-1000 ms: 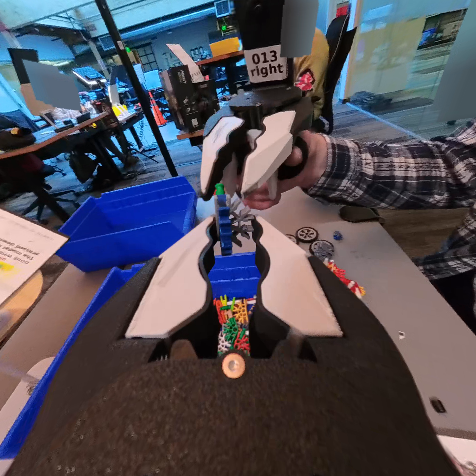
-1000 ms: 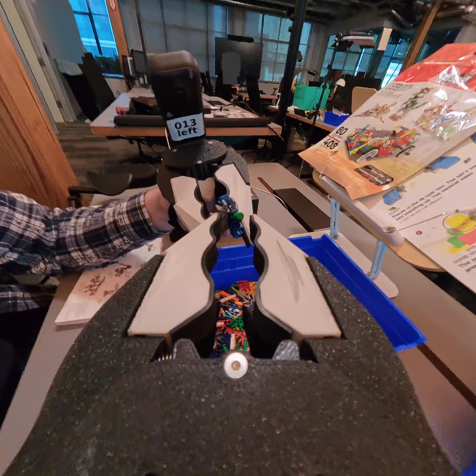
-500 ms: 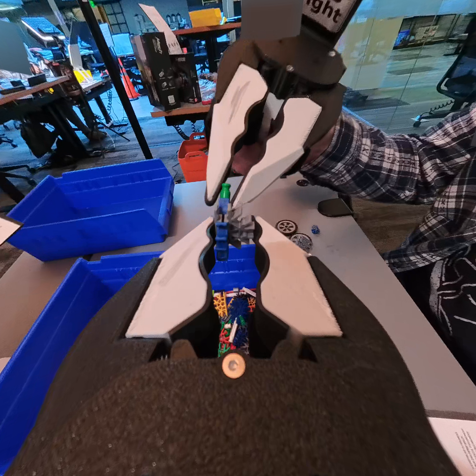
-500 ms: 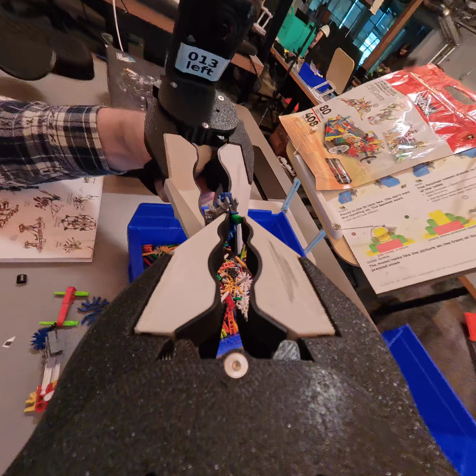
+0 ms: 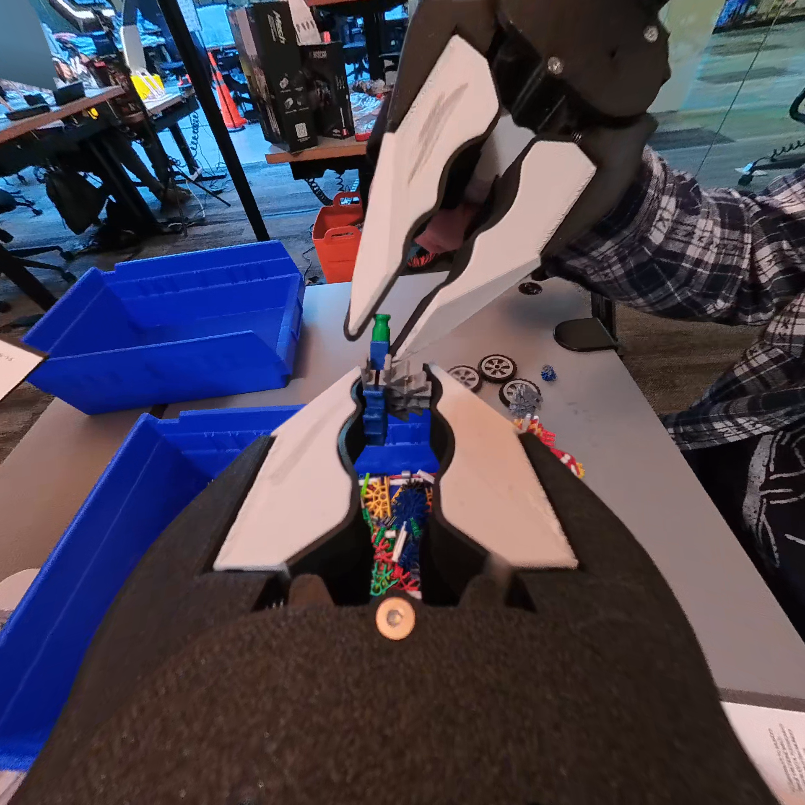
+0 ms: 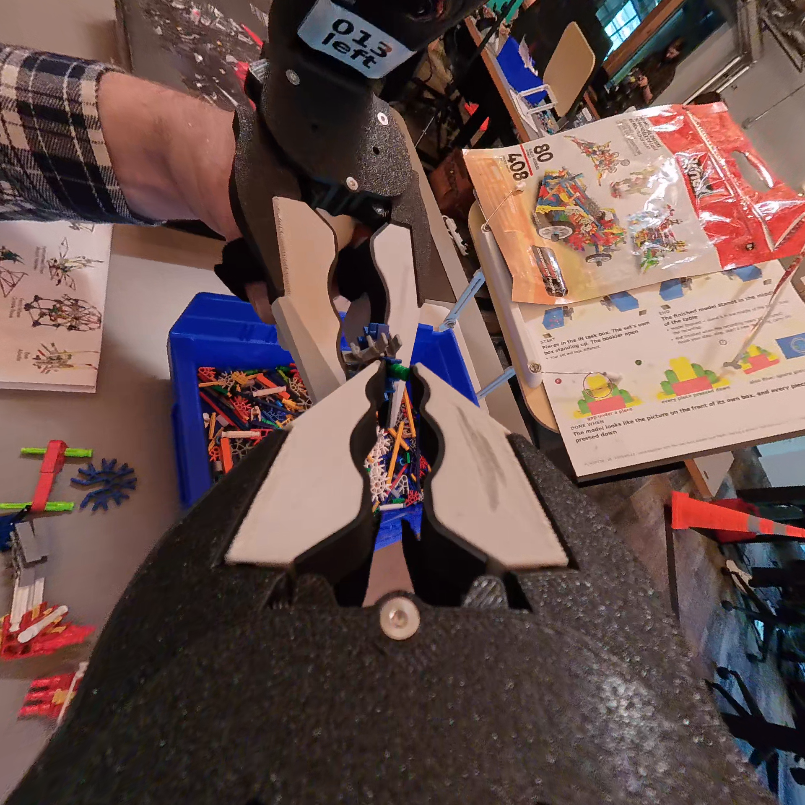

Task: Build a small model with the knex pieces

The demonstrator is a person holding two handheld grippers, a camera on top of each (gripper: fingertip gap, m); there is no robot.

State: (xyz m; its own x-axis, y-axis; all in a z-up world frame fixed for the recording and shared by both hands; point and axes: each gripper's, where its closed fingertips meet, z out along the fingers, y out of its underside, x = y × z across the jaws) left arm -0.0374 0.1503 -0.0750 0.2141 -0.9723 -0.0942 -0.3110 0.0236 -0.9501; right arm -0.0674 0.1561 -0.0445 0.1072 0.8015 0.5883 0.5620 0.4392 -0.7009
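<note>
My left gripper (image 5: 394, 380) is shut on a small toy assembly (image 5: 375, 409): a blue piece joined to a grey snowflake connector (image 5: 407, 392), with a green rod (image 5: 382, 327) standing on top. My right gripper (image 6: 396, 371) comes down from above (image 5: 375, 337) and its tips close on the green rod (image 6: 397, 371). In the right wrist view the left gripper (image 6: 370, 348) holds the grey connector (image 6: 375, 346) right at my fingertips. Both are held above a blue bin (image 6: 187, 392) full of coloured rods and connectors.
A second blue bin (image 5: 165, 313) stands behind the full one (image 5: 130, 501). Small wheels (image 5: 496, 368) and red pieces lie right of it. A booklet (image 6: 48, 305), a red-and-green piece (image 6: 50, 475), a blue snowflake (image 6: 104, 481), and slanted instruction sheets (image 6: 679, 370) also surround it.
Both grippers have tilted downward and moved closer together over the bin of pieces. The right gripper now looms larger above the assembly, with its tips still at the green rod.
</note>
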